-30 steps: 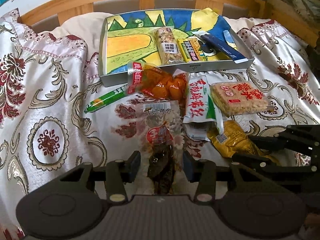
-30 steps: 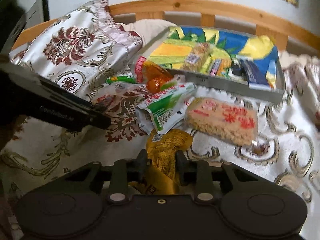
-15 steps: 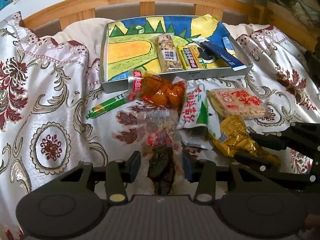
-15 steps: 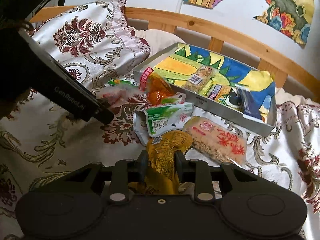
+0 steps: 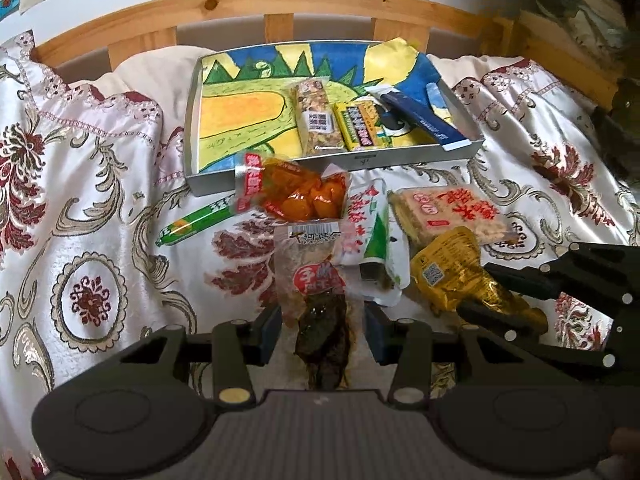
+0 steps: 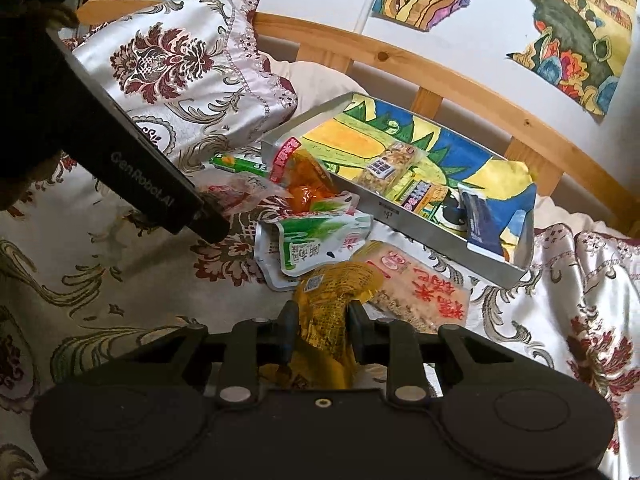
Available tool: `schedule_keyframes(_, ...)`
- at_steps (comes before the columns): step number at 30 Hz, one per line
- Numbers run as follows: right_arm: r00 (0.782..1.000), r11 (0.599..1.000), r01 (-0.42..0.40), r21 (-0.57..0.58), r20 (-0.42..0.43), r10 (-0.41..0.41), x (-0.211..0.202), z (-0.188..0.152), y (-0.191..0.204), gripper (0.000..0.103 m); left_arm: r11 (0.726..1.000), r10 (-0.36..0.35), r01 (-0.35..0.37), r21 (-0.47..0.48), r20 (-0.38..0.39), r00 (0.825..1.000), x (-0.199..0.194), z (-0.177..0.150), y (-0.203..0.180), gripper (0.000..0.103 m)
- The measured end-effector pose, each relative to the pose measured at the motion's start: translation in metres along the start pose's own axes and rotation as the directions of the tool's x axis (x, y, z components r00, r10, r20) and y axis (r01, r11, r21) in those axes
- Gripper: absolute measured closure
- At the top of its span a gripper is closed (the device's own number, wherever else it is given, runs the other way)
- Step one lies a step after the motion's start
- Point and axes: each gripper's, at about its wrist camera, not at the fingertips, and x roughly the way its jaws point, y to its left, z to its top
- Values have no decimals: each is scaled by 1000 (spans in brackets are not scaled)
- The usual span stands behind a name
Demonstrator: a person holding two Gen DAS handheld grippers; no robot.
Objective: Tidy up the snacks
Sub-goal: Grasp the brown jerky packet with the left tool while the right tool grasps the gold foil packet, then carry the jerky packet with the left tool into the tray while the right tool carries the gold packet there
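Gold foil snack pouch: pinched at its near end between the fingers of the right gripper. Clear packet of dark dried meat: lies between the fingers of the left gripper, which stand apart on either side of it; contact cannot be told. Ahead of both grippers on the floral bedspread: green-white sachet, orange packet, rice cracker pack, green sausage stick. Beyond these: grey tray holding three snacks.

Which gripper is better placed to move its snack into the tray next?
Right. The right gripper has its jaws shut on the crinkled gold foil packet, lying nearer the grey metal tray; left jaws remain open.
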Motion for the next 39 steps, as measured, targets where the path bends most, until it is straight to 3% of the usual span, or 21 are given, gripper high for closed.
schedule_keyframes(9, 1000, 1000, 14, -9, -10, -14, 4, -2, -1, 75, 1000, -10, 10, -6, 4, 1000, -1, 1, -2, 55)
schedule_keyframes(22, 991, 994, 107, -35, 79, -104, -4, 6, -10, 75, 1000, -18, 19, -15, 72, 997, -6, 23, -15, 55)
schedule_keyframes(27, 974, 983, 184, -30, 137, -178, -3, 14, -28, 75, 999, -22, 27, -46, 106, 994, 3, 46, -21, 55)
schedule_keyframes(34, 933, 958, 285, -25, 235, -271, 24, 39, -69, 75, 988, 1, 23, -150, 157, 988, 36, 90, -18, 54)
schedule_keyframes(39, 905, 938, 347, -27, 274, -327, 49, 46, -109, 75, 991, 16, 12, -135, 202, 979, 60, 131, -28, 54)
